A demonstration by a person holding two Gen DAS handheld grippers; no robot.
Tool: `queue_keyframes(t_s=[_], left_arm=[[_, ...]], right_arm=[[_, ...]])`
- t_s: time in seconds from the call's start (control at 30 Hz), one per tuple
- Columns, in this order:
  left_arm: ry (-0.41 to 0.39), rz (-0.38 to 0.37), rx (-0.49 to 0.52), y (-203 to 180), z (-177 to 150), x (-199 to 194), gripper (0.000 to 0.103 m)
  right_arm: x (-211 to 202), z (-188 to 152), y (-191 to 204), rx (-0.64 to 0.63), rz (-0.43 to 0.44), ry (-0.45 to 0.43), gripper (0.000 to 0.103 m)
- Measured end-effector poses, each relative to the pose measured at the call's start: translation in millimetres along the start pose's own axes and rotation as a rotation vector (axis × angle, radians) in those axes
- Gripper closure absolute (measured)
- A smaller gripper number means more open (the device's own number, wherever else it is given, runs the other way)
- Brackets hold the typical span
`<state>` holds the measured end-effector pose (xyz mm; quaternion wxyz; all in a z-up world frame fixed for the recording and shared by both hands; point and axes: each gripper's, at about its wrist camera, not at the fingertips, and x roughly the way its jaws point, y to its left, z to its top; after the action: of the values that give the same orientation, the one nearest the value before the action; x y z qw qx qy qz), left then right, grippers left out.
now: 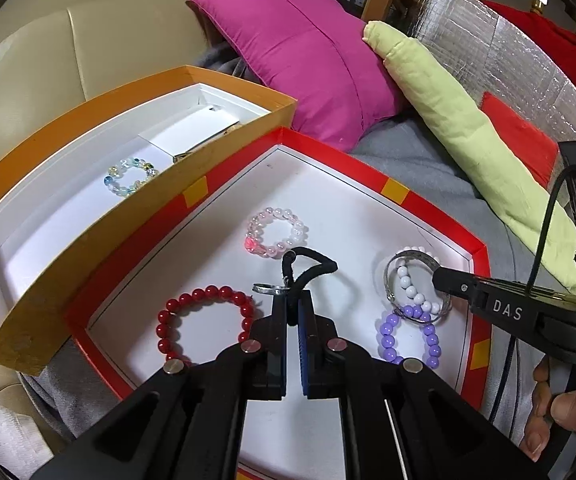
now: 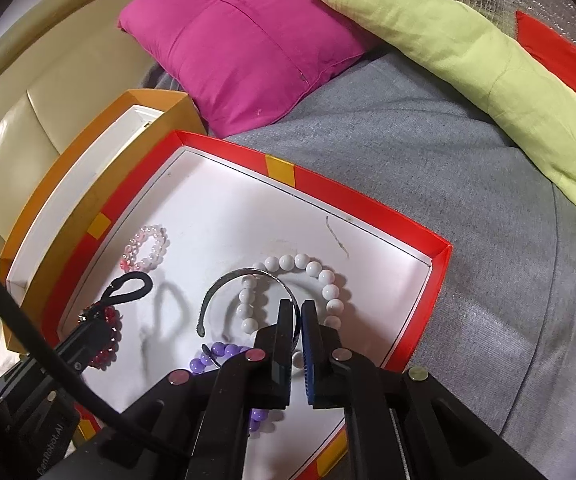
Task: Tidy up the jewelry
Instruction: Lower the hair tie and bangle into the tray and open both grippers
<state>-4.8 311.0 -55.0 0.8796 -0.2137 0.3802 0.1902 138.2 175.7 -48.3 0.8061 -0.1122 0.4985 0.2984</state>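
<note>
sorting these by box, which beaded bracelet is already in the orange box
The pale blue-and-yellow glass bead bracelet, alone in the orange box. The red, pink, white and purple ones all lie in the red box.

The left gripper (image 1: 292, 300) points forward and down, its two fingers pressed nearly together on a black cord loop (image 1: 308, 266) that sticks up past the tips. The right gripper (image 2: 296, 308) reaches in from the right side, fingers close together and pinching the thin metal bangle (image 2: 223, 284) at its rim. In the left wrist view, a bare hand (image 1: 560, 412) wraps the right gripper's handle, fingers curled around it
</note>
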Motion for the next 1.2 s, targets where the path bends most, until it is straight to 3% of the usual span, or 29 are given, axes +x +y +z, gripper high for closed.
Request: queue_keyframes(t_s=[0.63,0.67,0.8,0.97,1.07,1.2], left_arm=[[0.024,0.053,0.008,-1.3,-1.4,-4.8,0.097],[0.029,0.056,0.008,-1.0,-1.5,-4.6,0.093],[0.013,0.072,-0.012,2.6,-2.0,-10.0,0.061],[-0.006,0.078,-0.02,6.3,-0.8,-16.9,0.056],[-0.01,0.085,-0.036,7.8,-1.1,-18.3,0.046],[-0.005,0.092,-0.048,7.8,-2.7,-18.8,0.045]], right_arm=[[-22.5,-7.9,-8.0,0.038,0.028,-0.027,0.093],[-23.4,-8.0,-7.7,0.038,0.029,-0.027,0.093],[-25.9,-7.5,-6.3,0.034,0.029,-0.031,0.088],[-26.3,-8.0,-9.0,0.042,0.025,-0.037,0.086],[-25.5,-10.4,-11.5,0.049,0.026,-0.031,0.086],[-25.4,-14.0,-13.0,0.05,0.022,-0.027,0.086]])
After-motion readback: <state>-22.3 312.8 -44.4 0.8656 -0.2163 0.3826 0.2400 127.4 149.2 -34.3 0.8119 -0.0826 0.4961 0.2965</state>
